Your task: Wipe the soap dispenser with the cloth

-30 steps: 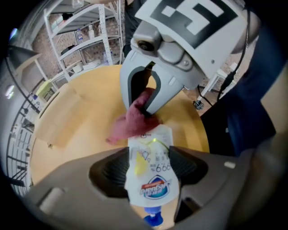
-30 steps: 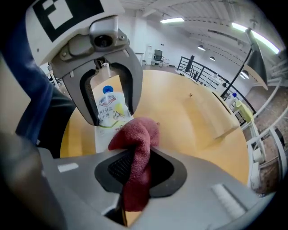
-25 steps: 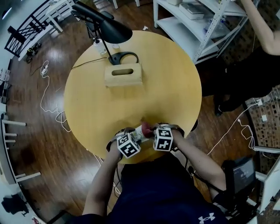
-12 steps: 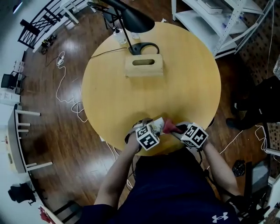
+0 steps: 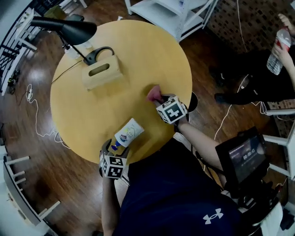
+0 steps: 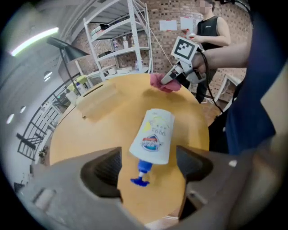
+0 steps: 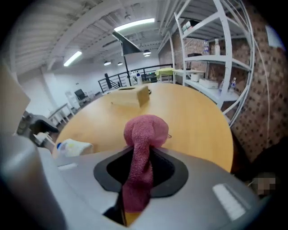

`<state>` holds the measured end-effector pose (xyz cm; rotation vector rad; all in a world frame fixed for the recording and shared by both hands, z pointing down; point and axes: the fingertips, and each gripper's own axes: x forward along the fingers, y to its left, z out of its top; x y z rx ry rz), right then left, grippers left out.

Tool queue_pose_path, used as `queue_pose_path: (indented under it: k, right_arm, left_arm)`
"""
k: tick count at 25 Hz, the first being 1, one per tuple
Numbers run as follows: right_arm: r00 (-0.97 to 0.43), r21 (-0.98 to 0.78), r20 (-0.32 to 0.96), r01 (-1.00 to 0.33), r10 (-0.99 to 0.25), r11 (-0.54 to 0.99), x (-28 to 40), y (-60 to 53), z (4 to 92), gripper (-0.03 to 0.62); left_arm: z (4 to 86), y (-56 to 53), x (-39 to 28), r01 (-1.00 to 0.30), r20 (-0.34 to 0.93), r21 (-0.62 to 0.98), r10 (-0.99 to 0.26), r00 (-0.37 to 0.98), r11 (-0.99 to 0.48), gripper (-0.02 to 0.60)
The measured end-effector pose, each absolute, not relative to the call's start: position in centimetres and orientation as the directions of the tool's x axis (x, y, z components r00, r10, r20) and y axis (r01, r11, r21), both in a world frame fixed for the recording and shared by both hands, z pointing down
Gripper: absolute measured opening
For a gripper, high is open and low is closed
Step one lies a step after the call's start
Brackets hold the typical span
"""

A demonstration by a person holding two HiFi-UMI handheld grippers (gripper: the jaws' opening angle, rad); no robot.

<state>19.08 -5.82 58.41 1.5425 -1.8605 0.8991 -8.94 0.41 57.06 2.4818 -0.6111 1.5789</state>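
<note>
The soap dispenser (image 5: 128, 133), white with a blue pump (image 6: 140, 175), lies on its side near the round wooden table's (image 5: 138, 55) front edge. My left gripper (image 5: 113, 153) sits just behind it at the rim. Its jaws have just been opening and stand wide, with the pump between them untouched (image 6: 146, 165). My right gripper (image 5: 162, 102) is off to the right over the table, shut on the pink cloth (image 7: 143, 134), which bunches beyond the tips (image 5: 154, 94). Its jaws have just been opening a little with the cloth still pinched between them.
A wooden tissue box (image 5: 101, 72) and a black desk lamp (image 5: 69, 30) stand at the table's far left. White shelving (image 5: 170, 11) is behind the table. A seated person with a bottle (image 5: 281, 41) and a screen (image 5: 242, 154) are at the right.
The grippers have parted. The left has let go of the dispenser and drawn back to the table's edge; the right has swung away to the right with the cloth.
</note>
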Motion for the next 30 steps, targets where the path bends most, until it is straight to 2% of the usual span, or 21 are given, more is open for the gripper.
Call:
queue_pose_path:
  k: [3, 8, 11, 14, 17, 19, 20, 22, 25, 27, 29, 30]
  right_arm:
    - [-0.068, 0.012, 0.812, -0.991, -0.580, 0.133, 20.0, -5.0, 59.3, 0.104]
    - [-0.097, -0.008, 0.865, -0.983, -0.492, 0.181, 19.3, -2.6, 62.9, 0.190]
    - [-0.137, -0.052, 0.833, -0.984, -0.536, 0.170, 18.5, -3.0, 61.2, 0.249]
    - [-0.127, -0.082, 0.755, -0.992, -0.643, 0.100, 19.6, -3.0, 57.2, 0.270]
    - [-0.069, -0.080, 0.644, -0.997, -0.762, 0.022, 21.8, -2.6, 51.4, 0.264]
    - [-0.139, -0.095, 0.618, -0.990, -0.774, 0.102, 19.1, -2.3, 49.8, 0.215]
    - [-0.217, -0.119, 0.627, -0.976, -0.749, 0.183, 16.4, -2.0, 50.2, 0.177]
    - [-0.363, -0.180, 0.661, -0.927, -0.657, 0.330, 10.5, -1.1, 52.2, 0.151]
    - [-0.441, -0.219, 0.719, -0.878, -0.538, 0.426, 4.9, 0.2, 55.5, 0.132]
    - [-0.429, -0.211, 0.754, -0.875, -0.498, 0.435, 3.5, 0.6, 57.2, 0.126]
    - [-0.401, -0.195, 0.785, -0.883, -0.471, 0.427, 3.4, 0.9, 58.4, 0.123]
    - [-0.386, -0.186, 0.799, -0.888, -0.462, 0.420, 3.7, 1.0, 58.8, 0.120]
  left_arm:
    - [58.4, 1.1, -11.1, -0.431, 0.898, -0.108, -0.274, 0.343, -0.896, 0.382]
    - [61.6, 2.5, -13.2, -0.373, 0.937, -0.099, -0.212, 0.276, -0.922, 0.382]
    - [62.1, 2.4, -14.0, -0.376, 0.940, -0.060, -0.179, 0.290, -0.925, 0.382]
    - [62.5, 3.2, -13.8, -0.355, 0.937, -0.029, -0.149, 0.316, -0.934, 0.382]
    - [62.5, 3.2, -11.7, -0.340, 0.925, -0.008, -0.136, 0.355, -0.940, 0.382]
    - [63.3, 2.7, -11.4, -0.337, 0.918, -0.007, -0.140, 0.372, -0.941, 0.382]
    - [63.8, 2.6, -11.5, -0.336, 0.915, -0.005, -0.140, 0.379, -0.942, 0.382]
    - [64.4, 2.4, -11.7, -0.324, 0.911, 0.007, -0.127, 0.392, -0.946, 0.382]
    - [64.6, 2.6, -11.6, -0.298, 0.902, 0.052, -0.083, 0.424, -0.953, 0.365]
    - [64.6, 2.4, -11.4, -0.299, 0.888, 0.072, -0.075, 0.453, -0.951, 0.317]
    - [64.5, 1.9, -10.9, -0.304, 0.864, 0.087, -0.080, 0.497, -0.949, 0.192]
    - [64.3, 1.8, -10.3, -0.305, 0.847, 0.097, -0.082, 0.525, -0.947, 0.181]
